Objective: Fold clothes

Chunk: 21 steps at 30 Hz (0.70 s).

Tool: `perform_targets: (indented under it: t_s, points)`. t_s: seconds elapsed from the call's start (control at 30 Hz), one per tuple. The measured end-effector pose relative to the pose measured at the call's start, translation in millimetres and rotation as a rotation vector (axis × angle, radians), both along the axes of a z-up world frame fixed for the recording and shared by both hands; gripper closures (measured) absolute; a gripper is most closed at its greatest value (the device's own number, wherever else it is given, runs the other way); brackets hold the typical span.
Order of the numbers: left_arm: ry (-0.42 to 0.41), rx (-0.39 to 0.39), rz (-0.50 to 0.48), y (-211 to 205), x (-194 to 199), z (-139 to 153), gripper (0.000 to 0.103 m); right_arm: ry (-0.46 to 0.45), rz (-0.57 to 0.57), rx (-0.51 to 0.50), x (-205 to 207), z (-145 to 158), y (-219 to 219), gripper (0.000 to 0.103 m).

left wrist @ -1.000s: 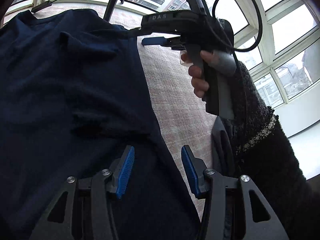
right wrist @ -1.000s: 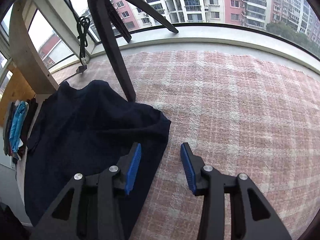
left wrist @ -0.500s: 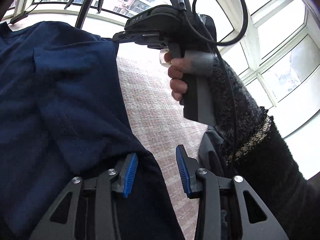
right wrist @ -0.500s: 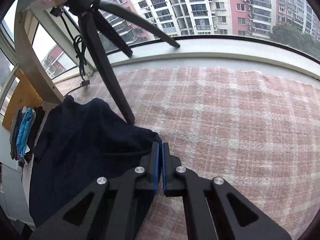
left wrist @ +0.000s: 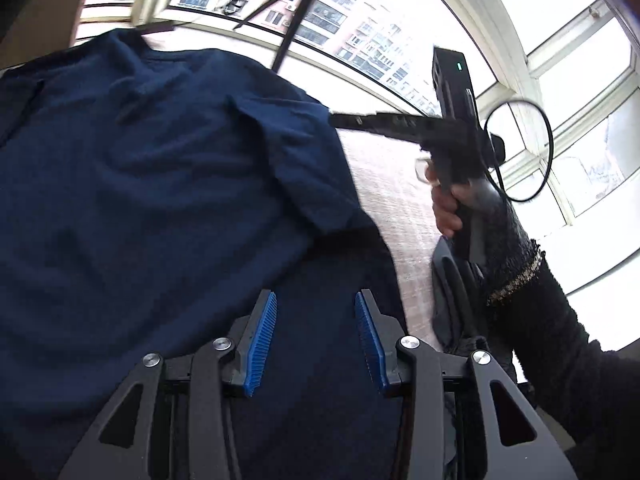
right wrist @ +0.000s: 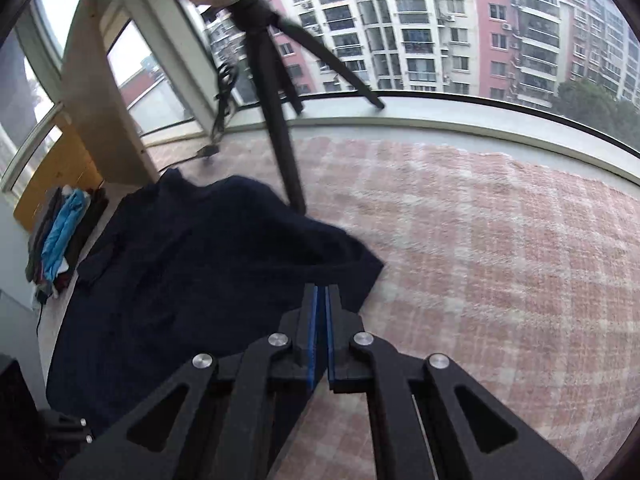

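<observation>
The right gripper (right wrist: 321, 316) clamps a corner of the navy cotton T-shirt (left wrist: 160, 184), lifting it off the pink checked blanket (right wrist: 500, 248) to fold; the left gripper (left wrist: 316, 336) hovers over it, spread wide.

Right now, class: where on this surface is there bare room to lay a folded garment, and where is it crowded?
Free: the pink checked blanket between the black tripod leg and the window sill. Crowded: the left side, under the dark navy shirt, whose corner the right tongs grip.
</observation>
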State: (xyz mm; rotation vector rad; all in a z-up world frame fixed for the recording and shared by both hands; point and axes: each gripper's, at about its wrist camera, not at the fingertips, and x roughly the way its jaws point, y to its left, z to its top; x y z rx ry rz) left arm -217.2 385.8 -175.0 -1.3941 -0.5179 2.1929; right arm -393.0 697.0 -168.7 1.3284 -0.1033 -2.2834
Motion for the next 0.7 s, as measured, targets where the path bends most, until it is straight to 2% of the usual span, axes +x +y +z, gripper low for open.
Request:
perform_targets:
  t_s: [0.07,0.13,0.23,0.37,0.5,0.57,0.6,0.7]
  points:
    - [-0.025,0.003,0.08,-42,12,5,0.063,-0.034,0.073,0.007,16,-11,-18,0.088]
    - [-0.03,0.014,0.163,-83,29,12,0.062,-0.029,0.082,0.038,28,-23,-28,0.087]
    - [-0.024,-0.006,0.298,-142,59,22,0.059,-0.018,0.038,0.094,29,-19,-27,0.086]
    - [-0.03,-0.091,0.462,-221,114,33,0.059,-0.007,-0.039,0.041,36,10,-10,0.085]
    - [-0.045,-0.196,0.555,-286,172,30,0.055,0.038,-0.084,-0.001,65,52,1,0.081]
    - [-0.066,-0.247,0.593,-315,200,23,0.055,0.052,-0.076,-0.003,81,70,-9,0.072]
    - [-0.078,-0.272,0.611,-330,214,20,0.054,0.055,-0.059,-0.006,88,77,-19,0.071]
    - [-0.119,-0.273,0.615,-352,242,1,0.055,0.054,-0.014,-0.011,101,89,-65,0.071]
